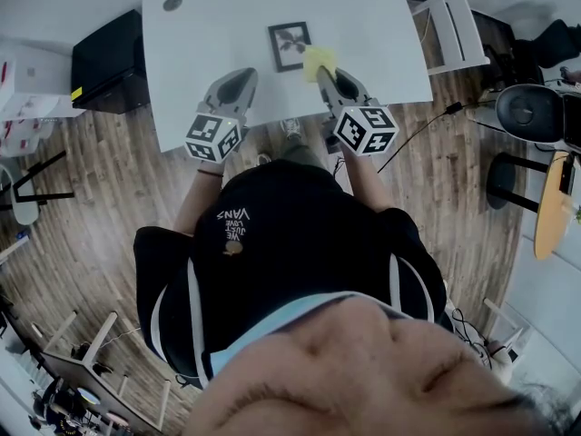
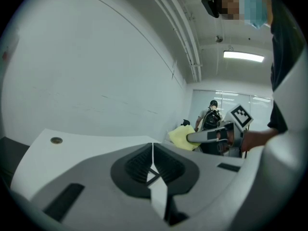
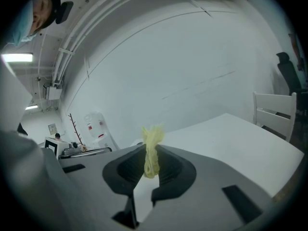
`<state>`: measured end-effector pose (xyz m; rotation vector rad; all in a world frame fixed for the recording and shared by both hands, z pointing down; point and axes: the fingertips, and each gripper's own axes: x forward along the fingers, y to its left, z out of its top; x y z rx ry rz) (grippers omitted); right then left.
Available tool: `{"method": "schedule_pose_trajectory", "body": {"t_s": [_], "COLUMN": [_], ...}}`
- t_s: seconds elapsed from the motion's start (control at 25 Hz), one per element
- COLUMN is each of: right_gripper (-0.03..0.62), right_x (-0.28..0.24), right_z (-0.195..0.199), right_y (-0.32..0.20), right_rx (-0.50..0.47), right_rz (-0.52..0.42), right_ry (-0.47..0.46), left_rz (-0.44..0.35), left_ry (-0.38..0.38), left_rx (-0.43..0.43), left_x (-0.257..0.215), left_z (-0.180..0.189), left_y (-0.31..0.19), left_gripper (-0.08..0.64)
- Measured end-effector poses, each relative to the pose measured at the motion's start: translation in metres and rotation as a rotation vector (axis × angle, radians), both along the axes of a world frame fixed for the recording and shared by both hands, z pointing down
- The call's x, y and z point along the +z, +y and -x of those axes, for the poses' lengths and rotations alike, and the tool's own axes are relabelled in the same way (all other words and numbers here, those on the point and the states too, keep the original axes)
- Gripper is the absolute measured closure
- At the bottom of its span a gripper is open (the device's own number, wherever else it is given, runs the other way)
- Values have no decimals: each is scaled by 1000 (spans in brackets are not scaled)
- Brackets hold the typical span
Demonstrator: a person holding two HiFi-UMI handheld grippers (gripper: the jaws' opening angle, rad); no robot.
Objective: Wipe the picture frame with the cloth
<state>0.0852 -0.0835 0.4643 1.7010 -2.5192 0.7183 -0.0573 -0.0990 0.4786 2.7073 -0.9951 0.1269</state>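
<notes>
The person leans over the near edge of the white surface [image 1: 218, 25] with both forearms stretched forward, one tool in each hand. The left tool [image 1: 243, 76] points away from the person over the near part of the surface. Its jaws are pressed together with nothing between them, and it sits left of and nearer than the picture frame [image 1: 290, 45], clear of it. The right tool [image 1: 323, 71] angles in towards the far left, its jaws clamped on a bunched yellow cloth [image 1: 318, 59].

The frame lies flat near the middle of the surface. The cloth sits at the frame's right near corner, just beside or on its edge; which of the two cannot be made out.

Bare surface spreads left of the frame and beyond it, as far as a small round grommet [image 1: 172, 3] near the far left corner. A white chair [image 1: 454, 25] stands off the right edge, and a black cabinet [image 1: 109, 57] off the left.
</notes>
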Motion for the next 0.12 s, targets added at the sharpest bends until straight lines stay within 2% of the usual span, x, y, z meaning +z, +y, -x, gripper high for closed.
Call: {"method": "schedule_pose_trajectory", "body": {"t_s": [0.12], "right_gripper": [546], "right_x": [0], "right_z": [-1], "right_y": [-2], "right_rx": [2], "right_rz": [0], "right_ry": [1], "left_rz": [-2], "left_ry": [0], "left_rx": [4], "left_x": [-1], "left_z": [-1], "left_y": [-1], "left_gripper": [541]}}
